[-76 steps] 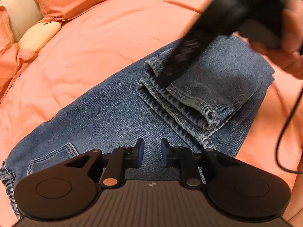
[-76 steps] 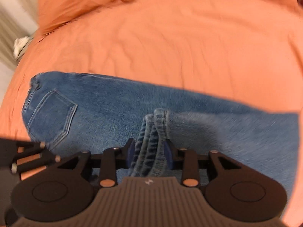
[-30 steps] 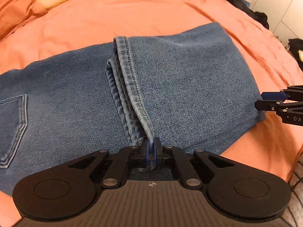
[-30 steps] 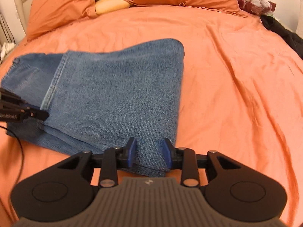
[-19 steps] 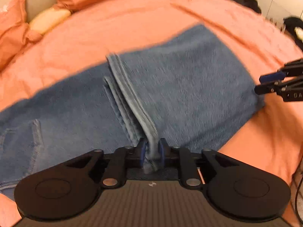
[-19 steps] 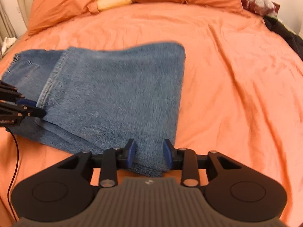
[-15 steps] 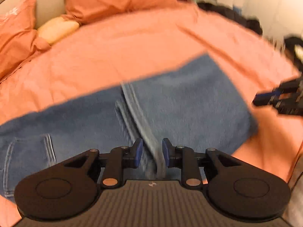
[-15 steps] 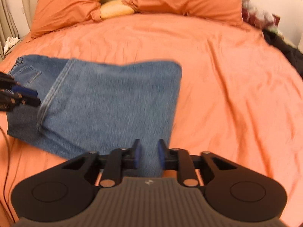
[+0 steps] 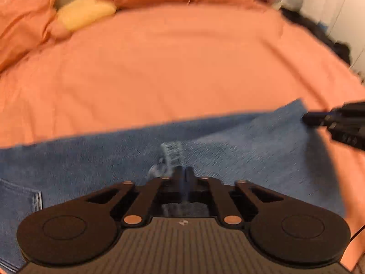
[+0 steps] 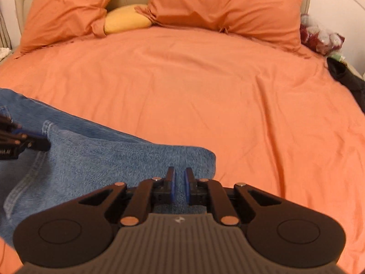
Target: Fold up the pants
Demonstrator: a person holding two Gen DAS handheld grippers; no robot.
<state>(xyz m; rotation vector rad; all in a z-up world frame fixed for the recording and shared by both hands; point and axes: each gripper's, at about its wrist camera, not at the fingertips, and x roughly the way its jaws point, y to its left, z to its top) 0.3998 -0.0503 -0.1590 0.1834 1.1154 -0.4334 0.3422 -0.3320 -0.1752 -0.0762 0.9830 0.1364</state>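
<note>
The blue jeans (image 9: 102, 157) lie folded once on the orange bed, a back pocket (image 9: 16, 203) at the left. My left gripper (image 9: 183, 173) is shut on the jeans' hem edge (image 9: 171, 154), which stands up between the jaws. My right gripper (image 10: 179, 183) is nearly closed on the folded edge of the jeans (image 10: 127, 159) at their right end; whether it pinches the denim is unclear. Each gripper shows in the other's view, the right gripper's tip (image 9: 335, 123) at the far right and the left gripper's tip (image 10: 20, 141) at the far left.
The orange bedspread (image 10: 205, 86) stretches beyond the jeans. Orange pillows (image 10: 223, 6) and a yellow cushion (image 10: 125, 21) lie at the headboard. Dark clothing (image 10: 349, 77) sits at the bed's right edge, with a red-and-white bundle (image 10: 321, 38) behind it.
My left gripper opened briefly, then shut on the hem edge again. My right gripper's jaws have narrowed over the folded edge. Both views have tilted up toward the headboard.
</note>
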